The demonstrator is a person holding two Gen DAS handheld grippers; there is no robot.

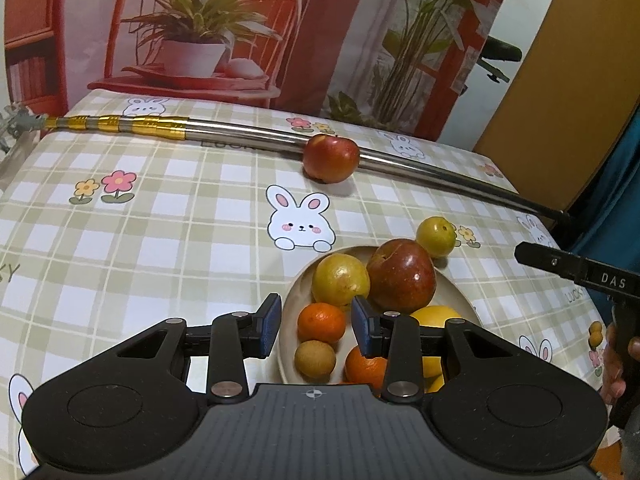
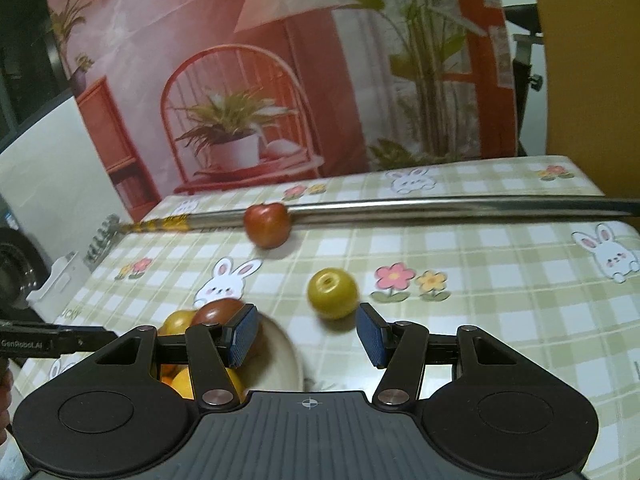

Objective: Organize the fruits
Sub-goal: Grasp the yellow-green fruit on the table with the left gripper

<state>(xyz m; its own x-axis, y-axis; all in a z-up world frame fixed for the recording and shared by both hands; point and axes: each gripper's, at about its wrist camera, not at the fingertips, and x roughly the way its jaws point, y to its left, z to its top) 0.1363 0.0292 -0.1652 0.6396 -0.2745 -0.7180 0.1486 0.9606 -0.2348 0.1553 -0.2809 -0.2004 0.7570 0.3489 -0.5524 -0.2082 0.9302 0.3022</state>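
Note:
A cream plate (image 1: 456, 292) holds a dark red apple (image 1: 401, 276), a yellow-green fruit (image 1: 340, 280), a tangerine (image 1: 321, 322), a small brown fruit (image 1: 315, 359) and more orange and yellow fruit. My left gripper (image 1: 316, 312) hovers over the plate's left part, open. The tangerine lies below in the gap, clear of both pads. Another yellow-green fruit (image 2: 332, 294) rests on the cloth just past my right gripper (image 2: 306, 320), which is open and empty. That fruit also shows beside the plate (image 1: 436, 237). A red apple (image 1: 331, 158) (image 2: 267, 224) sits farther back.
A long metal pole (image 1: 240, 136) with gold bands lies across the back of the checked bunny tablecloth (image 1: 160, 220), touching the far apple. A printed backdrop stands behind the table. The right tool's black side bar (image 1: 576, 272) and a hand (image 1: 616, 360) show at the right edge.

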